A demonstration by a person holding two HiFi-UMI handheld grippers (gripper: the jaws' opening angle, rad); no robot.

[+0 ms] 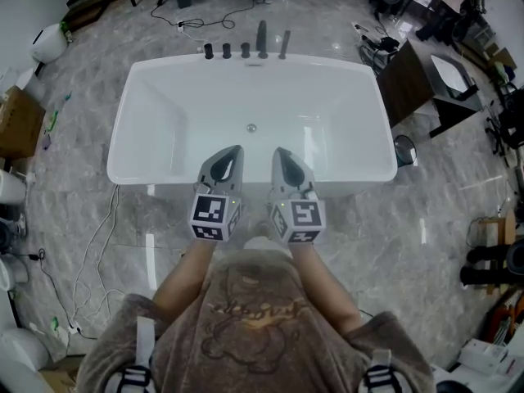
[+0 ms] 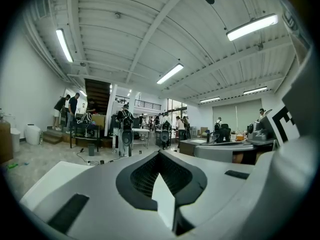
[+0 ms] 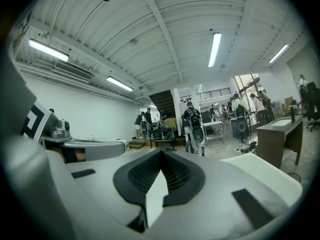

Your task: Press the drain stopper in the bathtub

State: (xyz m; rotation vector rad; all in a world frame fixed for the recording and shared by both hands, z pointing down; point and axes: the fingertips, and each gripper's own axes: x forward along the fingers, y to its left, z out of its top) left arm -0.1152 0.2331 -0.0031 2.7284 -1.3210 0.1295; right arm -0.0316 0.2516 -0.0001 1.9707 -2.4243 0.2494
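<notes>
You hold both forearms forward, grippers side by side, near each other, pointing level ahead. Left gripper [image 1: 236, 149]: jaws together, nothing between. Right gripper [image 1: 278, 151]: same.

1. The bathtub [image 1: 123, 137] stands on the floor [image 1: 426, 211], with its long side running left to right.
2. The stopper [image 1: 251, 128] sits in the tub bottom at mid-width.
3. Taps [image 1: 245, 50] line the middle of the far rim.
4. The left gripper [image 1: 236, 151] and right gripper [image 1: 278, 151] hang side by side over the near rim, nearer than the stopper.
5. A cabinet [image 1: 413, 76] stands just right of the tub, and a box [image 1: 18, 123] lies well to its left.
</notes>
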